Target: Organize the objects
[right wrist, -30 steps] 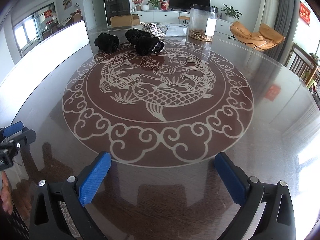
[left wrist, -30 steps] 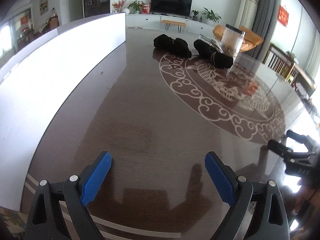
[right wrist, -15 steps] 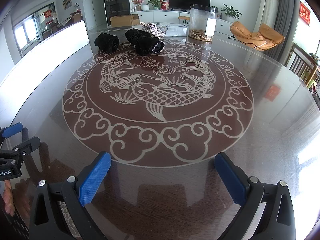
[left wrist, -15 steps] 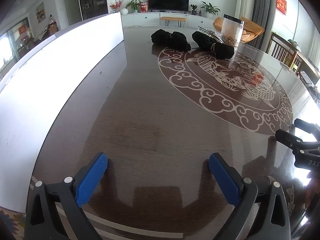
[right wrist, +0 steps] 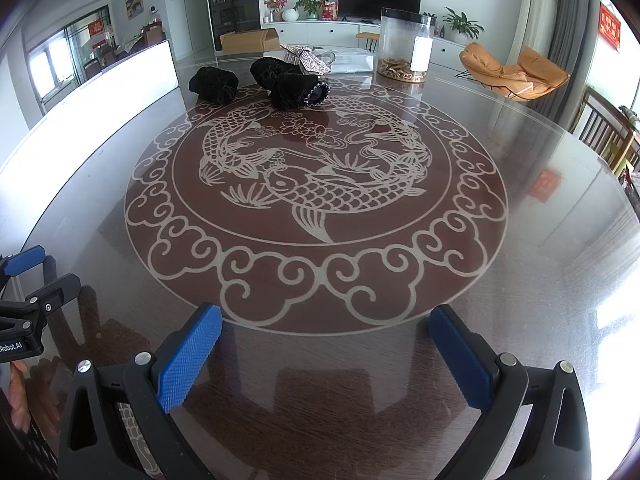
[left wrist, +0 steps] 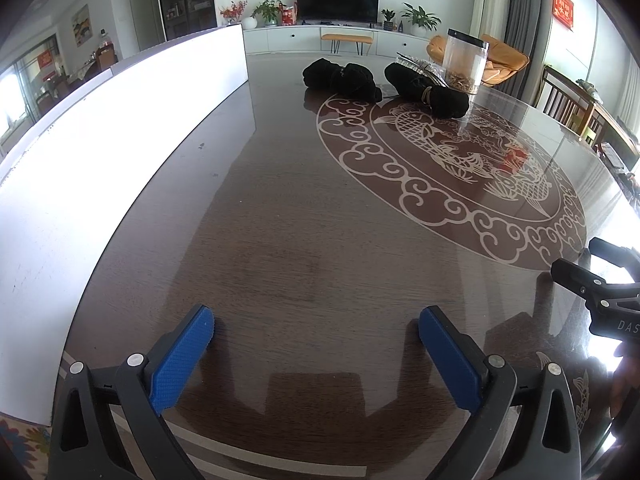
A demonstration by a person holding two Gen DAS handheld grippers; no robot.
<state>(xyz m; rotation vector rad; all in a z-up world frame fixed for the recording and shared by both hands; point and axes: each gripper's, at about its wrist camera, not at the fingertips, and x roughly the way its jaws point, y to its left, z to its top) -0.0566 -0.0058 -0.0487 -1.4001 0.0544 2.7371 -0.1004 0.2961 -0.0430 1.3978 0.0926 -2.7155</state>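
Black fabric bundles (left wrist: 340,78) (right wrist: 214,85) lie at the far side of the dark round table (left wrist: 304,240). One rolled bundle with a sparkly edge (right wrist: 298,89) (left wrist: 426,94) lies beside them. A silvery patterned item (right wrist: 306,60) sits behind. My left gripper (left wrist: 316,336) is open and empty, low over the near table edge. My right gripper (right wrist: 326,344) is open and empty, near the edge of the fish inlay (right wrist: 316,176). Each gripper shows at the side of the other's view.
A clear jar with brown contents (right wrist: 406,50) (left wrist: 466,60) stands at the far side. A white tray (right wrist: 348,60) lies behind the bundles. A white panel (left wrist: 100,132) runs along the table's left. Chairs (right wrist: 608,136) stand at the right.
The left gripper's view has levelled and swung slightly, so the bundles sit more centred. The right gripper has barely moved. Both stay open.
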